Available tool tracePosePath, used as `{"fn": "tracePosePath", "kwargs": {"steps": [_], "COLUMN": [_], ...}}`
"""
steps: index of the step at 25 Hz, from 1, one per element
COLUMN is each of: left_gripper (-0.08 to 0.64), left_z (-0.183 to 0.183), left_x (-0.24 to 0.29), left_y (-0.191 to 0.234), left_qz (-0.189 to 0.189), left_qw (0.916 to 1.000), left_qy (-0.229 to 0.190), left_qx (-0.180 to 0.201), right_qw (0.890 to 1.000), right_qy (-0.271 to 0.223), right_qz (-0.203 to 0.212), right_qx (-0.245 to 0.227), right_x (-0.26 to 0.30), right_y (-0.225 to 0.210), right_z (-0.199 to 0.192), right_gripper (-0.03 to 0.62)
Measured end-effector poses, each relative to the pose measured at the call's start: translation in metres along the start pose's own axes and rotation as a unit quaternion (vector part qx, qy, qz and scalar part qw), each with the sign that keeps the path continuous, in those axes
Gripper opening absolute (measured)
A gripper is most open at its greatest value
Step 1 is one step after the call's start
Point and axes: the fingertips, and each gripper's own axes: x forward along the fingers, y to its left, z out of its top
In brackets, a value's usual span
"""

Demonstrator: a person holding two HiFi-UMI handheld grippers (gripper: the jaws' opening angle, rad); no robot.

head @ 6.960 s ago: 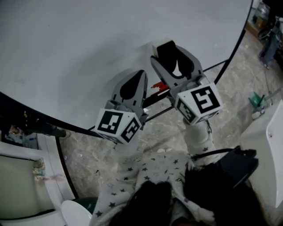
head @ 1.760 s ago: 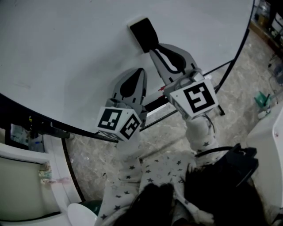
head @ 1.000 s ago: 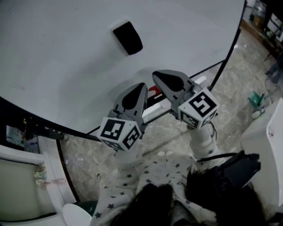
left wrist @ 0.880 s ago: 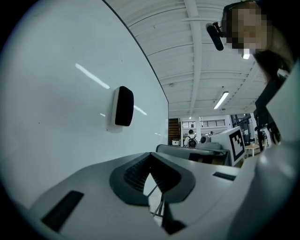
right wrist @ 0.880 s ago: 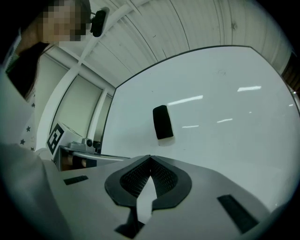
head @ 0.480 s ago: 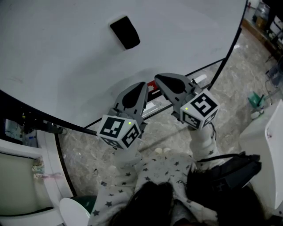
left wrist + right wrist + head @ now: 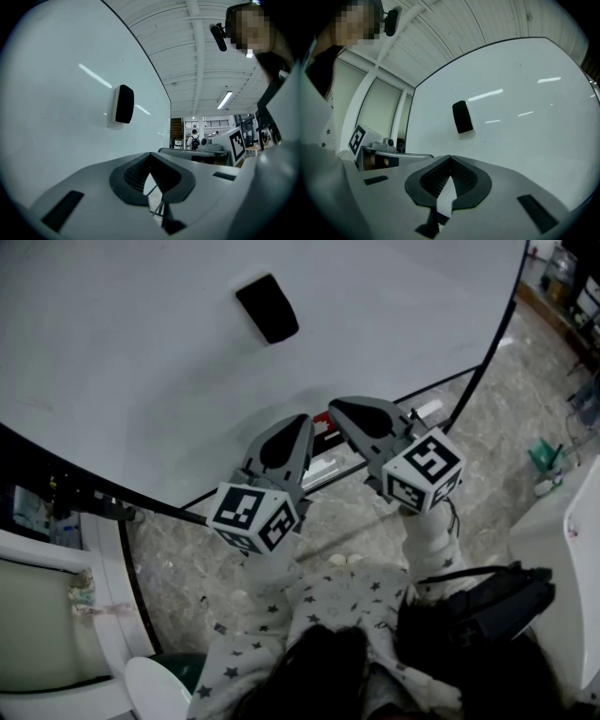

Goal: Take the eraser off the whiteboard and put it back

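Left gripper (image 7: 300, 420): jaws closed tip to tip, nothing between them.

Eraser (image 7: 268, 307): seated flat on the whiteboard (image 7: 141, 352), ahead of and above this gripper and well apart from it. It is likewise ahead of and above the right gripper (image 7: 334, 408), slightly to its left.

Right gripper: jaws pressed together, empty.

Judgement: the return looks complete.

Risks: the eraser could slide or drop if its hold on the board is weak. A careless swing of either gripper toward the board could knock it off.

Legible writing: none on eraser or board. The gripper cubes carry only square black-and-white markers.
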Motion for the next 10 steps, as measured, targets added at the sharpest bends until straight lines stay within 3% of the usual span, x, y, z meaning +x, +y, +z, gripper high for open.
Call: {"fn": "tracePosePath", "kwargs": {"steps": [10], "left_gripper": [0.001], "left_z": [-0.011], "left_x": [-0.001], "left_y": [0.000], "left_qz": [0.003], "left_qw": [0.9999], "left_qy": [0.012], "left_qx": [-0.002], "right_qw": [1.000], "right_qy": [0.002], "right_qz": [0.012], "right_qx": [0.023], "right_x": [-0.002], "right_y": [0.001], "right_z": [-0.011], "right_gripper": [0.008]}}
